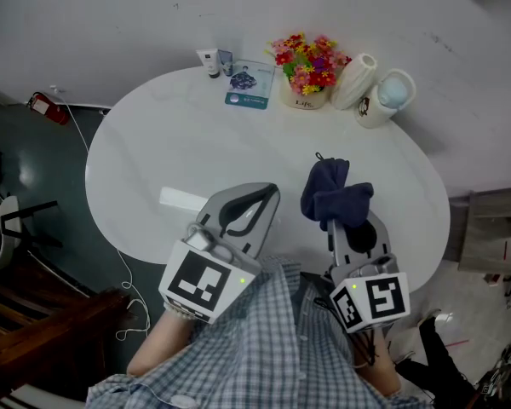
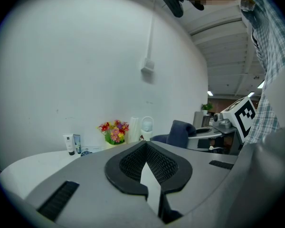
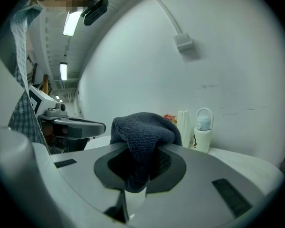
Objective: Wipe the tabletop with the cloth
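A dark blue cloth (image 1: 332,190) hangs bunched from my right gripper (image 1: 342,215), which is shut on it above the near right part of the white oval tabletop (image 1: 153,143). In the right gripper view the cloth (image 3: 143,129) bulges over the closed jaws of the right gripper (image 3: 141,148) and drapes down between them. My left gripper (image 1: 264,196) is over the table's near edge, to the left of the cloth. In its own view the left gripper (image 2: 145,143) is shut, tips together and nothing held.
Along the far edge stand a small tube (image 1: 209,61), a blue card (image 1: 249,83), a pot of flowers (image 1: 307,68), a white vase (image 1: 355,79) and a white bottle (image 1: 383,97). A pale flat strip (image 1: 183,198) lies near the left gripper. Dark floor and wooden furniture (image 1: 34,331) lie left.
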A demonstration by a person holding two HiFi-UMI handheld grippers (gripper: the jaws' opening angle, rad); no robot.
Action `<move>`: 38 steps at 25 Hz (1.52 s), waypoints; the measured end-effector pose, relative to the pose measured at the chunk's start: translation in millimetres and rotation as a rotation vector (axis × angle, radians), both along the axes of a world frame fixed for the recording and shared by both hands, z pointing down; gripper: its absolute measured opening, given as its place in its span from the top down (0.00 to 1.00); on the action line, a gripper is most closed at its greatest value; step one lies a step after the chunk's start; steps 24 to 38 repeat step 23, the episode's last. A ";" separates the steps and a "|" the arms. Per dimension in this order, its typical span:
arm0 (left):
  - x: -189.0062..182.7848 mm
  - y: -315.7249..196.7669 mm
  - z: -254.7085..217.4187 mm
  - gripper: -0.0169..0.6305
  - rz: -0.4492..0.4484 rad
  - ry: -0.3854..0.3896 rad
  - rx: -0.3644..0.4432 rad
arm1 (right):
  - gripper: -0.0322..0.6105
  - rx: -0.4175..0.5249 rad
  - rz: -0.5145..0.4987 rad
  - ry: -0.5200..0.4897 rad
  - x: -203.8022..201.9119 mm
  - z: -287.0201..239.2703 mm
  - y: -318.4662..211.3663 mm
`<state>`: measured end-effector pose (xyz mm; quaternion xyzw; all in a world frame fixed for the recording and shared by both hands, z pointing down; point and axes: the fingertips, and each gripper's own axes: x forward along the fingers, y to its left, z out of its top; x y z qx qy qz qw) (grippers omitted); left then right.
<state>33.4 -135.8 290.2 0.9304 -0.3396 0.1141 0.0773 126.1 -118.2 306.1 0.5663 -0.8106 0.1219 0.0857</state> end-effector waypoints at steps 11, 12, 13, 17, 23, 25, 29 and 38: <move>1.3 2.7 -0.4 0.97 0.006 0.001 0.001 | 0.89 -0.003 0.005 -0.001 1.3 0.8 2.9; 1.2 2.6 -0.6 0.97 0.006 0.002 0.001 | 0.89 -0.004 0.004 0.000 0.9 0.9 2.9; 1.0 2.4 -0.8 0.97 0.006 0.002 0.000 | 0.89 -0.005 0.002 0.000 0.3 0.9 2.8; 1.3 3.0 -0.6 0.97 0.007 0.004 0.000 | 0.89 -0.005 -0.002 0.001 -0.9 1.5 2.9; 1.7 3.9 0.1 0.97 0.011 0.001 0.001 | 0.89 -0.011 -0.006 0.001 -1.1 3.6 3.7; 1.7 3.9 0.1 0.97 0.011 0.001 0.001 | 0.89 -0.011 -0.006 0.001 -1.1 3.6 3.7; 1.7 3.9 0.1 0.97 0.011 0.001 0.001 | 0.89 -0.011 -0.006 0.001 -1.1 3.6 3.7; 1.7 3.9 0.1 0.97 0.011 0.001 0.001 | 0.89 -0.011 -0.006 0.001 -1.1 3.6 3.7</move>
